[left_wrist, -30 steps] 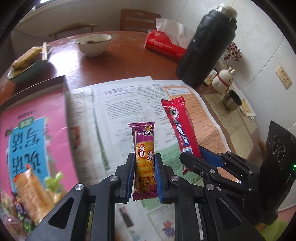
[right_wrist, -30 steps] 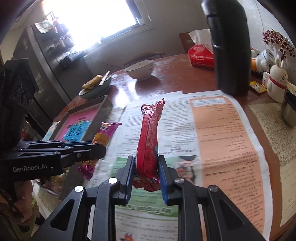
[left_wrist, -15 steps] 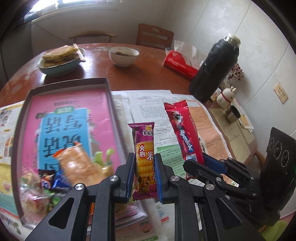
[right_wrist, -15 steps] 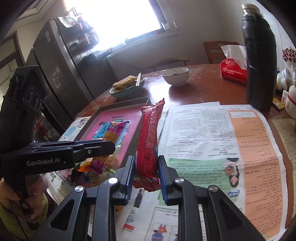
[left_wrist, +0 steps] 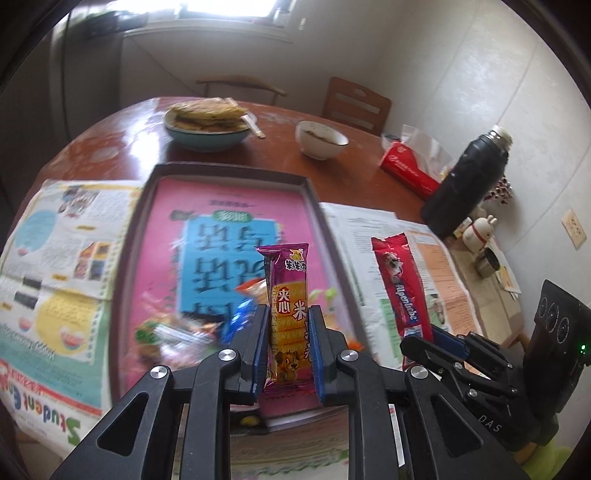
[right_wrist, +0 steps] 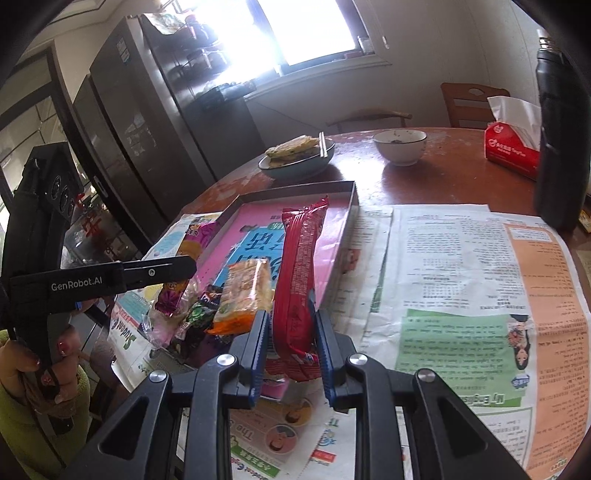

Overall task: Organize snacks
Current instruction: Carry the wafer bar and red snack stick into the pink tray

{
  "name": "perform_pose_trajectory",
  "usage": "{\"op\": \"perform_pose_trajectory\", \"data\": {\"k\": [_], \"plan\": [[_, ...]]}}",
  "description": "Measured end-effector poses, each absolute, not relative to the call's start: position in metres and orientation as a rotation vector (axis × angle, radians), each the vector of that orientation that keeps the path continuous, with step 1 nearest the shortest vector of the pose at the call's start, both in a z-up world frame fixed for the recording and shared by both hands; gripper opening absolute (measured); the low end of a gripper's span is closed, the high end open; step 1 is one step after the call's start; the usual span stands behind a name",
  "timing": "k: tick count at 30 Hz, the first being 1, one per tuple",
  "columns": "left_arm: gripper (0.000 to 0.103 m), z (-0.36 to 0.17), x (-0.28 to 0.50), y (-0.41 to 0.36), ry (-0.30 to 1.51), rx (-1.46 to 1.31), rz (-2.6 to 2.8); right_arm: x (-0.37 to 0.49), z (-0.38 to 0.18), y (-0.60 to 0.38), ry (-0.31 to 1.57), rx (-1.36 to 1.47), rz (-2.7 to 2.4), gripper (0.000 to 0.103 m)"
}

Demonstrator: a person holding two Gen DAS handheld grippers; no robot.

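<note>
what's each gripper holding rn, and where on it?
Left gripper: purple snack bar, pinched across its lower half. Right gripper: red Alpenliebe pack, pinched near its bottom end.

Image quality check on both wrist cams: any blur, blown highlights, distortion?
Left wrist view: the loose snacks in the tray are motion-smeared, while the purple snack bar in the left claw stays sharp; window overexposed at top. Right wrist view: mostly sharp; window blown out to white, sheen on the tabletop. Both views: strong fisheye bending, dark vignette corners.
</note>
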State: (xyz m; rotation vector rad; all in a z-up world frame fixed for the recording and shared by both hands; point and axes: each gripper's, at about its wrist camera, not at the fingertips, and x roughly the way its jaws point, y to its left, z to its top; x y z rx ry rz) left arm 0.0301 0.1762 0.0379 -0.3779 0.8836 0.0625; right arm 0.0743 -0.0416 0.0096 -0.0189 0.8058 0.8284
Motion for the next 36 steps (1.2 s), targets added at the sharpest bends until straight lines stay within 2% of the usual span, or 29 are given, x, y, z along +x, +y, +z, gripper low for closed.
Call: {"op": "perform_pose_trajectory", "data": {"k": [36], "plan": [[0.021,0.006,0.036,0.186,0.96,-0.357,0.039,0.08,-0.014,0.005,0.882,-0.077,0.822,0.026]]}}
